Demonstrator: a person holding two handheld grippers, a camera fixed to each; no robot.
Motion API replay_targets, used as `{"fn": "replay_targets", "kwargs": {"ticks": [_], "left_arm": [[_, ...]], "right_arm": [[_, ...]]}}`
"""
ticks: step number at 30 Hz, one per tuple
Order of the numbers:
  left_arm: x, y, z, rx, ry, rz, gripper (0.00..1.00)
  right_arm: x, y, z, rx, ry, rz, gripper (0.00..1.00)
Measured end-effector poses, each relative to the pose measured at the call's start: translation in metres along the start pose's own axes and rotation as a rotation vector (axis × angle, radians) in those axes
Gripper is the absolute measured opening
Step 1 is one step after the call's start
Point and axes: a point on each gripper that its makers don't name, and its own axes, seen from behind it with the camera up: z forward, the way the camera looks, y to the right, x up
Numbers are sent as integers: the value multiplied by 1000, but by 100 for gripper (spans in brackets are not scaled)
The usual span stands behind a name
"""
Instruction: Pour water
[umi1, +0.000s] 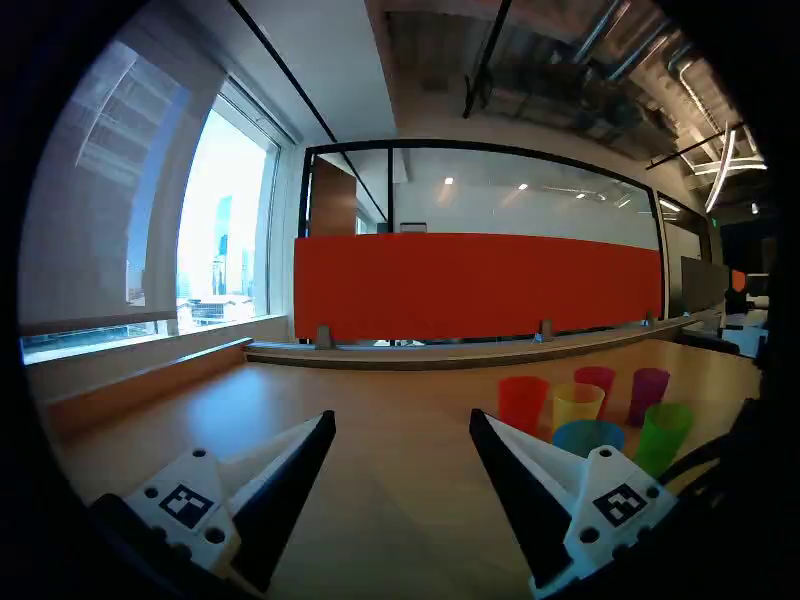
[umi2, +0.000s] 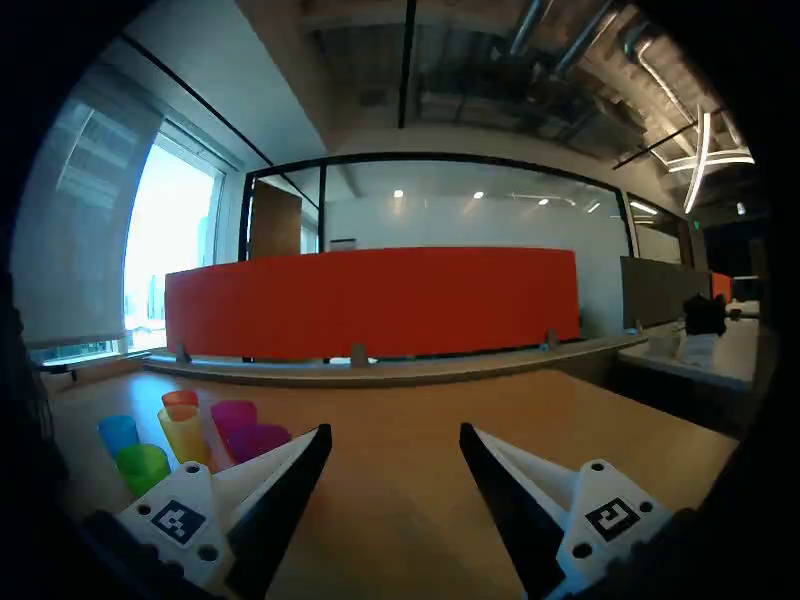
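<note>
Several coloured plastic cups stand together on the wooden table. In the left gripper view they are at the right: a red cup (umi1: 522, 401), a yellow cup (umi1: 577, 404), a blue cup (umi1: 588, 437), a green cup (umi1: 663, 434) and two purple ones (umi1: 648, 394). My left gripper (umi1: 402, 432) is open and empty, the cups just right of its right finger. In the right gripper view the same cups sit at the left: blue (umi2: 119, 434), green (umi2: 142, 467), yellow (umi2: 185, 432), purple (umi2: 233, 418). My right gripper (umi2: 394, 443) is open, holding nothing, the cups beyond its left finger.
An orange divider panel (umi1: 470, 283) runs along the table's far edge (umi1: 450, 352). A window and wooden ledge (umi1: 140, 375) line the left side. A second desk with dark items (umi2: 700, 345) lies to the right in the right gripper view.
</note>
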Motion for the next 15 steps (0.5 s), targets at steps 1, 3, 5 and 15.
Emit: {"fn": "replay_targets", "kwargs": {"ticks": [1, 3, 5, 15], "left_arm": [[0, 0, 0, 0, 0, 0, 100], [0, 0, 0, 0, 0, 0, 100], [0, 0, 0, 0, 0, 0, 100], [0, 1, 0, 0, 0, 0, 100]], "right_arm": [[-2, 0, 0, 0, -2, -1, 99], [-4, 0, 1, -1, -4, -3, 99], [-4, 0, 1, -1, -2, -9, 99], [2, -2, -3, -3, 2, -29, 99]]}}
